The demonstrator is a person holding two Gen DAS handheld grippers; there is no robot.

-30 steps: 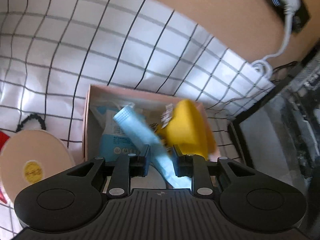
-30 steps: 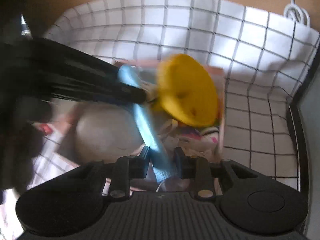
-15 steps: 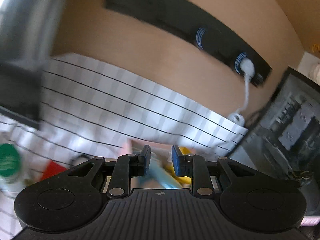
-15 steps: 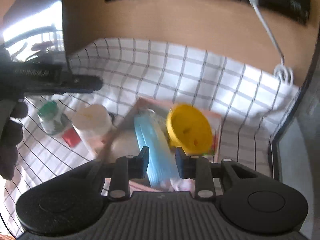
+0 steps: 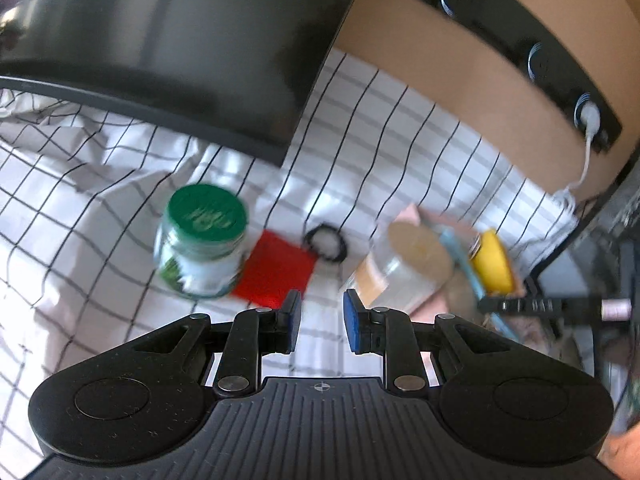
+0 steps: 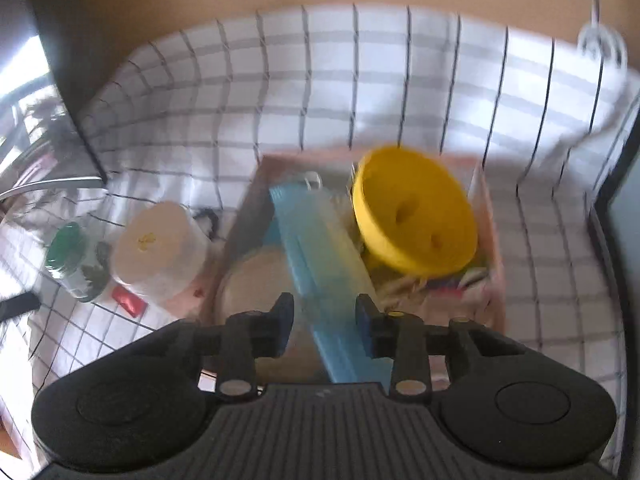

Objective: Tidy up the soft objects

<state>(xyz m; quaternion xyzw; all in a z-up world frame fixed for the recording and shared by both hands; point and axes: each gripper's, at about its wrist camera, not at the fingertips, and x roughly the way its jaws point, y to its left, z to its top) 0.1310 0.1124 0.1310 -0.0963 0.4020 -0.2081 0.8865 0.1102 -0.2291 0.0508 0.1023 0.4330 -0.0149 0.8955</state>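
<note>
Jaws of the right gripper (image 6: 324, 318) have just been opening around the blue packet (image 6: 320, 264), which runs from six toward eleven o'clock into the pink box (image 6: 490, 216). Left gripper (image 5: 319, 322) hangs nearly closed, empty, packet (image 5: 454, 246) at two o'clock.

L wrist cam: fisheye, mounted behind left gripper (image 5: 319, 324), looks fwd along fingers, angled down onto checked cloth (image 5: 400, 148); monitor (image 5: 168, 40) upper left, wall w/ power strip (image 5: 520, 52) upper right. Mid distance; pink box (image 5: 416, 216) off to right edge.

R wrist cam: same mount behind right gripper (image 6: 324, 322), tilted down, close over pink box (image 6: 494, 240), facing wall.

Shared: box, yellow disc (image 5: 492, 260) (image 6: 416, 216), green-lid jar (image 5: 204, 240) (image 6: 72, 256), tan-lid tub (image 5: 412, 260) (image 6: 160, 248), red square (image 5: 276, 268) (image 6: 128, 300), cloth.
</note>
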